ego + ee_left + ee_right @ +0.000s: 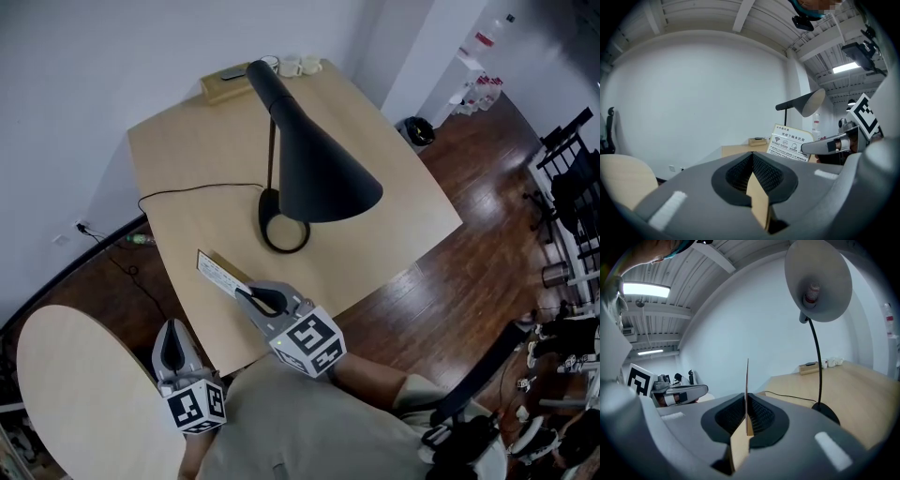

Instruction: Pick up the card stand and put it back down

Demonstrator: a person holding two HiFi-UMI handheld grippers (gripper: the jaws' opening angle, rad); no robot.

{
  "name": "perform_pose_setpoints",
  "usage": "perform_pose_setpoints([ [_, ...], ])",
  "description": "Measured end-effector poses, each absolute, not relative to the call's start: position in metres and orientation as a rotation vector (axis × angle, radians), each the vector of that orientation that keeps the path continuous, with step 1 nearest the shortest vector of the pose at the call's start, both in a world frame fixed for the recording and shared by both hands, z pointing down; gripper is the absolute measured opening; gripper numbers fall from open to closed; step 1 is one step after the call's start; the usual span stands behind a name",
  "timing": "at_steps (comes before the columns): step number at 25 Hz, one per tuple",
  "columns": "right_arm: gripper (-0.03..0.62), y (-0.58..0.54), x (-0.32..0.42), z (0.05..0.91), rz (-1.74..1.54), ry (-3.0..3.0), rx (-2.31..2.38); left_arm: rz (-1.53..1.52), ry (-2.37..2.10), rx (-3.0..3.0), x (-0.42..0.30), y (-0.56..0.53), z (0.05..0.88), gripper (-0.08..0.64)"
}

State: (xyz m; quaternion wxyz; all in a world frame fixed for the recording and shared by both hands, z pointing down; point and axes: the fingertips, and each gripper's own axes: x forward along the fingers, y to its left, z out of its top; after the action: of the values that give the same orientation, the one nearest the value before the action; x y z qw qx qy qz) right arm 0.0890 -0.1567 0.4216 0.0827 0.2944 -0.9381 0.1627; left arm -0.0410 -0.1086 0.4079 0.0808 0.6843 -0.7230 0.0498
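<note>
The card stand (219, 274) is a white printed card on a thin tan base. It is tilted over the front of the wooden table (394, 187), and my right gripper (246, 292) is shut on its near end. In the right gripper view the card (747, 380) rises edge-on as a thin line from between the closed jaws. In the left gripper view its printed face (790, 143) shows beside the right gripper (825, 146). My left gripper (172, 354) hangs off the table's front left corner, shut with nothing in it. I cannot tell whether the stand touches the table.
A black desk lamp (314, 164) stands mid-table, its round base (284, 232) just beyond the card and its cable (187, 192) trailing left. A tan box (225, 84) and white cups (300, 66) sit at the far edge. A round table (75, 394) lies lower left.
</note>
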Motion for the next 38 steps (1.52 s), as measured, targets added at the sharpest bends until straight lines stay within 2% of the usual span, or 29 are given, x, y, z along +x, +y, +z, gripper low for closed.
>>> perform_pose_setpoints([
  [6, 0.015, -0.163, 0.105, 0.414, 0.459, -2.833, 0.82, 0.158, -2.212, 1.976, -0.024, -0.106, 0.404, 0.008],
  [11, 0.015, -0.153, 0.062, 0.417, 0.397, -2.888, 0.602, 0.145, -2.368, 1.778, -0.062, -0.076, 0.406, 0.008],
  [19, 0.015, -0.077, -0.062, 0.418, 0.261, -2.889, 0.242, 0.075, -2.545, 1.48, -0.175, 0.021, 0.422, 0.008],
  [28, 0.015, 0.044, -0.252, 0.472, 0.236, -2.842, -0.102, 0.125, -2.642, 1.238, -0.321, 0.155, 0.436, 0.008],
  [38, 0.015, 0.135, -0.37, 0.547, 0.179, -2.725, -0.369, 0.153, -2.669, 1.013, -0.396, 0.247, 0.462, 0.008],
])
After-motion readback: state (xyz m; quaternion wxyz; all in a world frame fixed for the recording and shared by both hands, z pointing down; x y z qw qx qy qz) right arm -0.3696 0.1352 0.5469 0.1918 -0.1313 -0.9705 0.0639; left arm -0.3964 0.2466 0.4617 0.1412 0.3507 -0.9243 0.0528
